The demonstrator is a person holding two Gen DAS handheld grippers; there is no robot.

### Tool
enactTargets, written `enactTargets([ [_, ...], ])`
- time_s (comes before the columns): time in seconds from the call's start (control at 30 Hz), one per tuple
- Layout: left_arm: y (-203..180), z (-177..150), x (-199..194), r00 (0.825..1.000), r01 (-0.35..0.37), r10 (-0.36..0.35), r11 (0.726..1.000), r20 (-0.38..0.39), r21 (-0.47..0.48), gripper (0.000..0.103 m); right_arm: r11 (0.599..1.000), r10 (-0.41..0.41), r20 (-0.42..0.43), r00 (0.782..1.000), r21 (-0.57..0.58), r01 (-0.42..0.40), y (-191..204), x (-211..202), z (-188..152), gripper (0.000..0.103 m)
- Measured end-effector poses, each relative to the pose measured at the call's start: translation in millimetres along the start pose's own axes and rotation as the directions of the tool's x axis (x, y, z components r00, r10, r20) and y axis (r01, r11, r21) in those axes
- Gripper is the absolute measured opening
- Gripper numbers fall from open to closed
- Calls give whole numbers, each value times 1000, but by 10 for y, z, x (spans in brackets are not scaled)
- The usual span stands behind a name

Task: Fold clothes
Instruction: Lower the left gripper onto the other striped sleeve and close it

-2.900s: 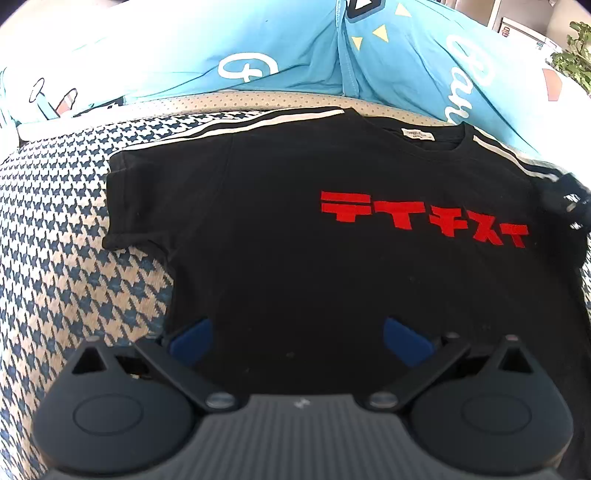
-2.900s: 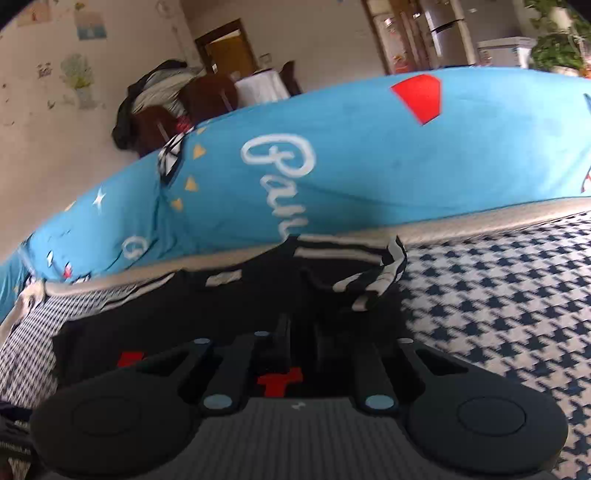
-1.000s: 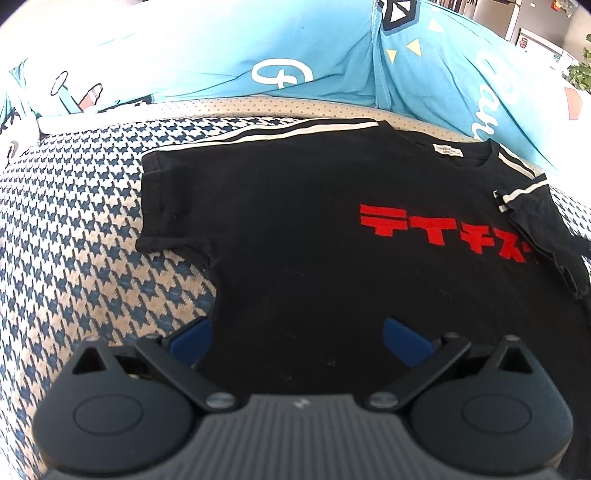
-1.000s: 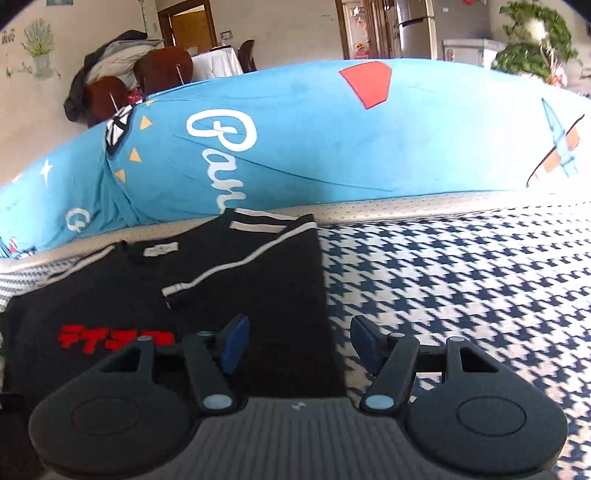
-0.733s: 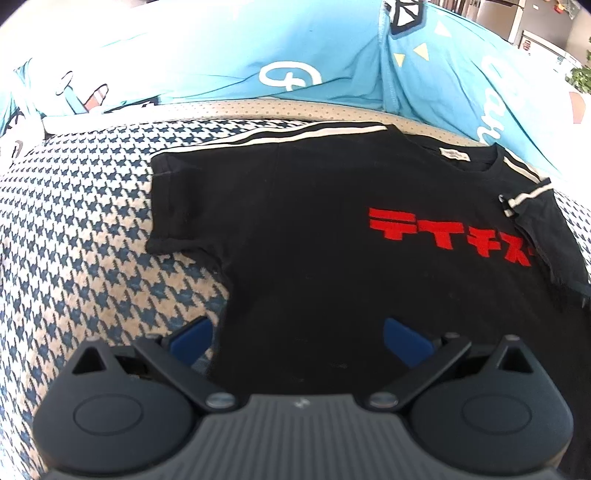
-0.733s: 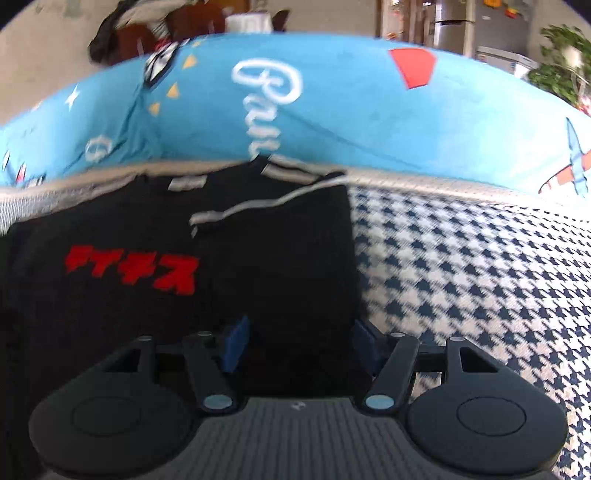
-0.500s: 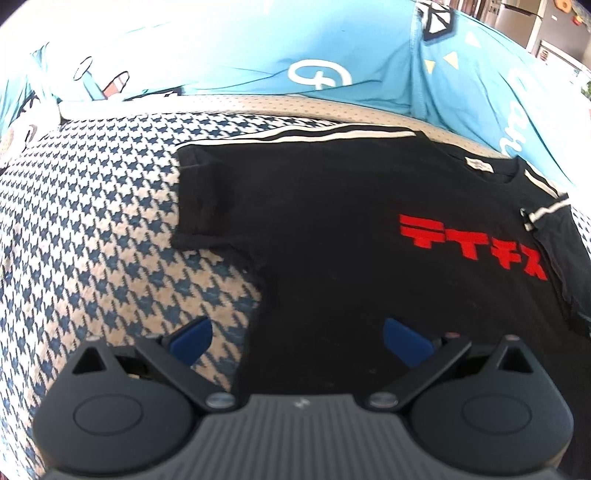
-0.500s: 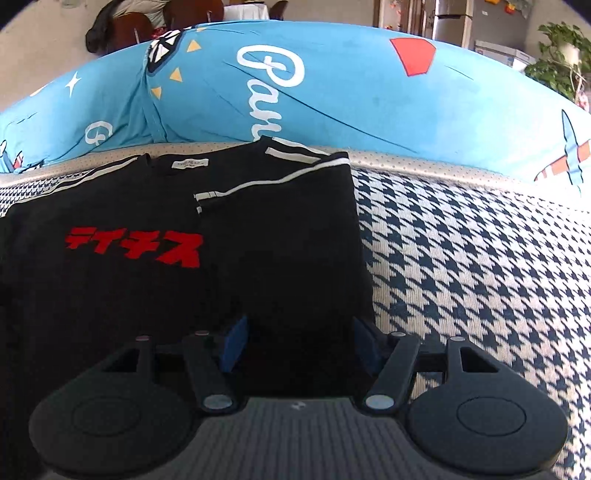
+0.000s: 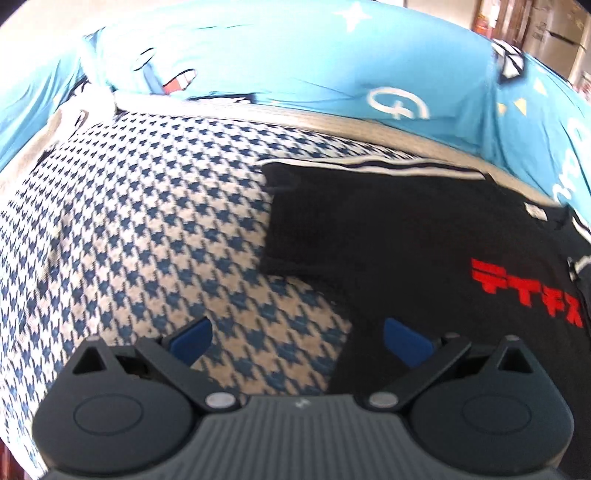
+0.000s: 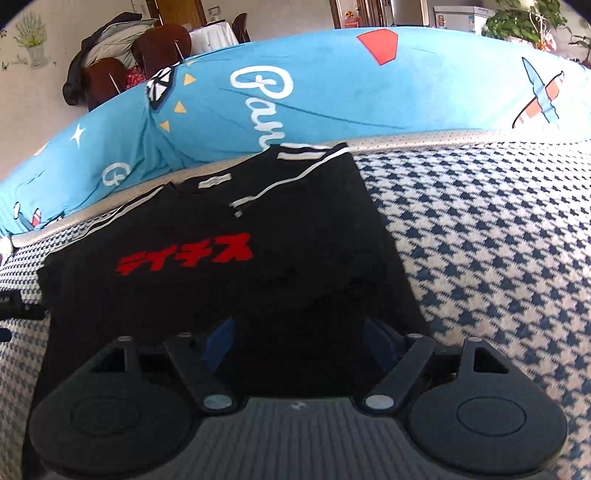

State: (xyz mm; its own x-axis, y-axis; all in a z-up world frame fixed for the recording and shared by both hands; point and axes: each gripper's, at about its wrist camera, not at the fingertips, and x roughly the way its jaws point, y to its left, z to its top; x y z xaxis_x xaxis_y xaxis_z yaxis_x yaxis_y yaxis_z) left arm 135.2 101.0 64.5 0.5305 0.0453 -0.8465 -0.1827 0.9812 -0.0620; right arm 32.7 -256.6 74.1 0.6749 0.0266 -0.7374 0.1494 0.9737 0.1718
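Observation:
A black T-shirt [image 9: 417, 236] with red lettering and white shoulder stripes lies flat on a houndstooth cover [image 9: 140, 236]. Its left sleeve [image 9: 295, 221] is spread out; its right sleeve [image 10: 306, 206] is folded inward over the chest. My left gripper [image 9: 297, 338] is open, over the cover just beside the shirt's left side edge, below the sleeve. My right gripper [image 10: 301, 339] is open above the shirt's folded right part, with nothing between the fingers. The same black T-shirt [image 10: 221, 266] fills the middle of the right wrist view.
A blue printed cushion [image 10: 332, 92] runs along the back of the houndstooth cover [image 10: 498, 240]. Bare cover stretches left of the shirt and right of it. Chairs with a jacket [image 10: 110, 48] and a plant [image 10: 517, 18] stand far behind.
My left gripper has swung left, from over the shirt's body to its left edge by the spread sleeve. My right gripper let go of the right sleeve, now folded inward, and drew back slightly.

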Motion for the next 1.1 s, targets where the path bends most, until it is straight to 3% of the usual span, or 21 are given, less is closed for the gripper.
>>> enactTargets([
  [0.23,277,175,43,999,52,-51,994,18,-97,103,997,-28,-103,994,-68,21,230,179,-157,81],
  [0.3,357,228,99,996,84,-84,987,7,-139,103,993,-42,-106,994,-112,30,290,204,-193,87],
  [0.43,472,312,186,993,120,-119,974,14,-195,103,981,-67,-104,992,-190,46,387,233,-262,91],
  [0.73,514,493,446,987,159,-157,967,27,-197,101,980,-72,-96,993,-192,52,416,232,-304,93],
  [0.9,499,539,580,986,168,-168,965,19,-200,86,978,-74,-103,992,-202,52,438,253,-303,98],
  [1.1,431,592,666,982,191,-189,965,30,-180,80,977,-76,-109,991,-205,52,456,274,-296,100],
])
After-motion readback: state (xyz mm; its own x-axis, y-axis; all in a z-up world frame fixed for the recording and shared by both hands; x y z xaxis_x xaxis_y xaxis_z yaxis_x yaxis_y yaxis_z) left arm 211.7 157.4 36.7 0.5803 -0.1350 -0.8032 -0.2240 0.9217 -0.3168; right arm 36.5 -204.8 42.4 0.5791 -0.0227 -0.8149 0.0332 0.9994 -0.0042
